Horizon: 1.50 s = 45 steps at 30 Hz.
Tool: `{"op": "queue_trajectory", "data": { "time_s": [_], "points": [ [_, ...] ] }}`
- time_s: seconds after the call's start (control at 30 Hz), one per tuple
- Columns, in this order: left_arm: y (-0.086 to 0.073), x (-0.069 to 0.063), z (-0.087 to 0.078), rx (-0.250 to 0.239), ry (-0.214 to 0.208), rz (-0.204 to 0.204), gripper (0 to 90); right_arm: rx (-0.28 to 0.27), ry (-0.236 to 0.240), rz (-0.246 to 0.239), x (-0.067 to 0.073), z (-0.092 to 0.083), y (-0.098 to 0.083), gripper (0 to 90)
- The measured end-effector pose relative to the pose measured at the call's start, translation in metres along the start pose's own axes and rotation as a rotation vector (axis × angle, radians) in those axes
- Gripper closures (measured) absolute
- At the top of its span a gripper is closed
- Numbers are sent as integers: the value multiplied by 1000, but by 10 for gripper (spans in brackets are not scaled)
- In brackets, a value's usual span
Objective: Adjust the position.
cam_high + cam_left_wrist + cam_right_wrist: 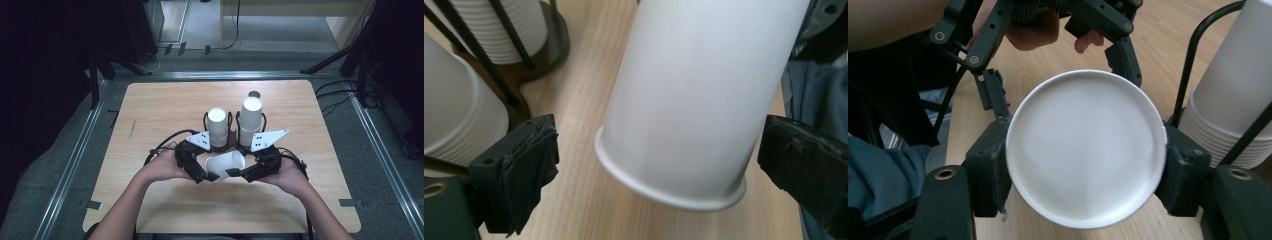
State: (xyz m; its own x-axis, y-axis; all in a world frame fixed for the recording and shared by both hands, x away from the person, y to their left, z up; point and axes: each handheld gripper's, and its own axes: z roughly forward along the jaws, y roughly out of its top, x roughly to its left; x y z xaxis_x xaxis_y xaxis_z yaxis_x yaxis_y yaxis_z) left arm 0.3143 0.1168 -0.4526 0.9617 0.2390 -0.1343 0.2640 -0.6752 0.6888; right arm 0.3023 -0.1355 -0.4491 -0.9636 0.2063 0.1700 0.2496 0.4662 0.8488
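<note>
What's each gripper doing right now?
Left gripper: open, jaws either side of the paper cup, not pressing.
Right gripper: shut on the paper cup's base.

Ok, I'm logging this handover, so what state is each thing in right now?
Paper cup: lying sideways off the table, gripped near its base.
Right tool: shut on the paper cup.
Left tool: open, jaws either side of the cup's rim end, not pressing.
Left cup stack: upright in its holder.
Right cup stack: upright, taller.
</note>
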Motion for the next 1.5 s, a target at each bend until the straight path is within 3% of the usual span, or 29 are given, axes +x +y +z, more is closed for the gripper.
{"op": "queue_trajectory", "data": {
  "time_s": [0.1, 0.13, 0.3, 0.47, 0.77, 0.9, 0.97, 1.1, 1.43, 1.5],
  "points": [
    [-1, 1, -3, -34, 0, -12, 31, -12, 0, 6, 0, -3, 0, 344],
    [-2, 0, -5, -68, -19, -35, 31, -23, -5, 5, 0, -6, 0, 344],
    [-3, -2, -5, -106, -8, -32, 32, -61, -2, 12, -1, -12, 1, 343],
    [-4, -5, -3, -162, -35, -25, 35, -117, 13, 27, 0, -17, 4, 343],
    [-2, -6, 3, -208, -61, -40, 68, -151, 32, 24, 3, -18, 7, 342],
    [-4, -6, 1, -235, -84, -30, 149, -157, 30, 27, 3, -19, 7, 341],
    [-4, -6, 0, -234, -90, -21, 184, -167, 41, 39, 2, -19, 7, 342],
    [-5, -7, 0, -217, -85, -6, 213, -151, 35, 17, 3, -18, 6, 343],
    [-5, -5, 0, -200, -108, -25, 239, -147, 42, 20, 2, -17, 5, 334],
    [-5, -4, -2, -201, -109, -27, 240, -148, 38, 13, 3, -17, 5, 288]
  ]
}}
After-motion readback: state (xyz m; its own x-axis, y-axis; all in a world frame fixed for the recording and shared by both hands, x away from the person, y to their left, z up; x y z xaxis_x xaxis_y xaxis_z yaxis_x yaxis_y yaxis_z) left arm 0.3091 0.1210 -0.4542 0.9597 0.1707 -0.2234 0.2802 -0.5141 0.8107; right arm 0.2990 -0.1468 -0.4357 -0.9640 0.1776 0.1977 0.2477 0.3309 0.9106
